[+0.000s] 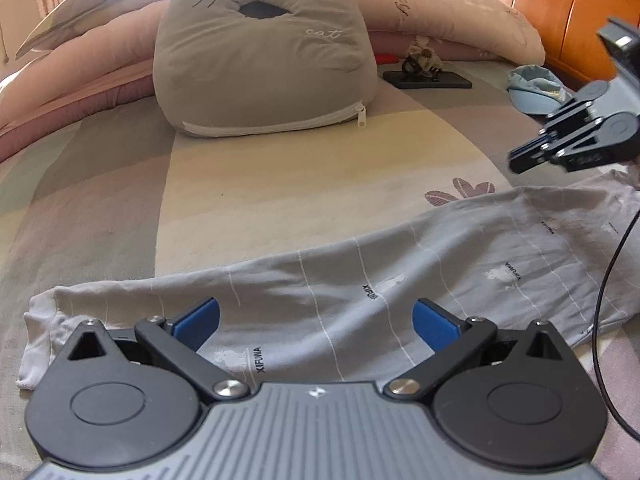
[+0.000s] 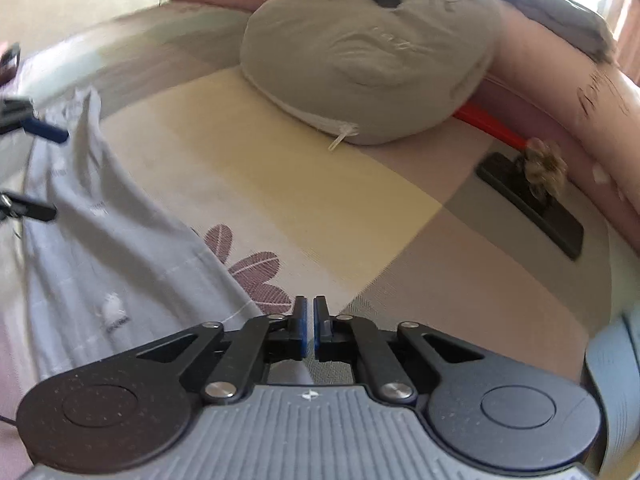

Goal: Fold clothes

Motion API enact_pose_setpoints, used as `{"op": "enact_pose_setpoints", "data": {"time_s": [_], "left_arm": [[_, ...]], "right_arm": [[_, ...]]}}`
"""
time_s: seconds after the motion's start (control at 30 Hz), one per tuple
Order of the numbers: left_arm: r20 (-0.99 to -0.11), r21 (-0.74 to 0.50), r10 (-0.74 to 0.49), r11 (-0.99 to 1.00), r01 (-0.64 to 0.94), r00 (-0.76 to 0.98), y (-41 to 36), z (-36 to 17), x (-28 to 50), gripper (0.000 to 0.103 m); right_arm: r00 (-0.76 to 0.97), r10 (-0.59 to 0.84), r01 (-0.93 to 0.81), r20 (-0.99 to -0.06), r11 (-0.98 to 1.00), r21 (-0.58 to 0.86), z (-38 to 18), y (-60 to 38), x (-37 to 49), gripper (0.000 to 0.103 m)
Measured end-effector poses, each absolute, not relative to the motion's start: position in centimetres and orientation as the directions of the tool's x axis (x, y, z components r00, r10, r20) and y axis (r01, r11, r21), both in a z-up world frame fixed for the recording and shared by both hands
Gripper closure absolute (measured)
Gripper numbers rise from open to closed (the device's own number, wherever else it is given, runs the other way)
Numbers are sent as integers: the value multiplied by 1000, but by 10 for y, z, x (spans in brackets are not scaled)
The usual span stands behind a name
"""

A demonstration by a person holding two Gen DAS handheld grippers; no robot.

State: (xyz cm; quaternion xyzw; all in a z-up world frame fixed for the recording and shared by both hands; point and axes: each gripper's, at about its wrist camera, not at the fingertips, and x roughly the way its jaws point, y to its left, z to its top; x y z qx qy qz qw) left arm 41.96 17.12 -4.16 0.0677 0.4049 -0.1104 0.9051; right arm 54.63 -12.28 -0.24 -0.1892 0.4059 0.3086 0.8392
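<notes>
I see the bed [image 1: 280,184] filling both views, its cover in broad blocks of cream, grey-green and dusty pink, with a leaf print [image 2: 256,272] near the cream block. Rolled pink bedding [image 1: 80,68] lies along the far side. In front of it sits a plump grey cat cushion [image 1: 260,60], zip edge facing me, with "cat" stitched on it.

The pale grey trousers [image 1: 360,280] lie stretched flat across the near part of the bed, thin white lines and small "XIFUWA" prints on the cloth, one cuff end at the left of my left view. A light blue cap [image 1: 534,90] rests by the wooden headboard [image 1: 560,12].

My left gripper [image 1: 316,320] hangs just above the trousers with its blue pads spread wide, nothing between them. My right gripper [image 2: 307,320] has its jaws drawn together on nothing, beside the trouser edge, over the leaf print.

A dark phone [image 1: 428,79] lies beyond the cushion with a small fuzzy charm [image 1: 422,58] on it, a red stick [image 2: 488,122] just behind
</notes>
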Motion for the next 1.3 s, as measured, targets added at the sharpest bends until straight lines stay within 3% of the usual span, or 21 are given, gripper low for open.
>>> {"op": "enact_pose_setpoints", "data": {"time_s": [0.13,0.37,0.5,0.63,0.93,1.1,1.17,1.3], "left_arm": [[-782,34,-122,971,236,611,175,-55,422,1],[-811,47,-92,974,222,577,184,-64,422,1],[-816,51,-76,978,202,573,187,-64,421,1],[-813,55,-71,979,197,578,186,-65,422,1],[-818,61,-66,978,200,571,185,-65,424,1],[-818,64,-62,978,196,572,183,-66,426,0],[-819,65,-60,978,196,571,182,-66,427,0],[-820,68,-55,979,191,570,182,-65,427,0]], "right_arm": [[462,333,-551,-822,834,29,-4,-149,529,84],[456,362,-368,-813,908,199,-33,-180,528,89],[531,324,-368,-783,921,131,-14,-184,538,83],[574,275,-444,-771,896,-10,-1,-205,530,65],[434,290,-643,-853,763,-68,-31,-217,529,65],[403,323,-690,-856,722,-52,-35,-216,523,80],[404,329,-697,-854,715,-54,-33,-214,518,99],[528,261,-574,-808,811,-112,-27,-216,525,100]]}}
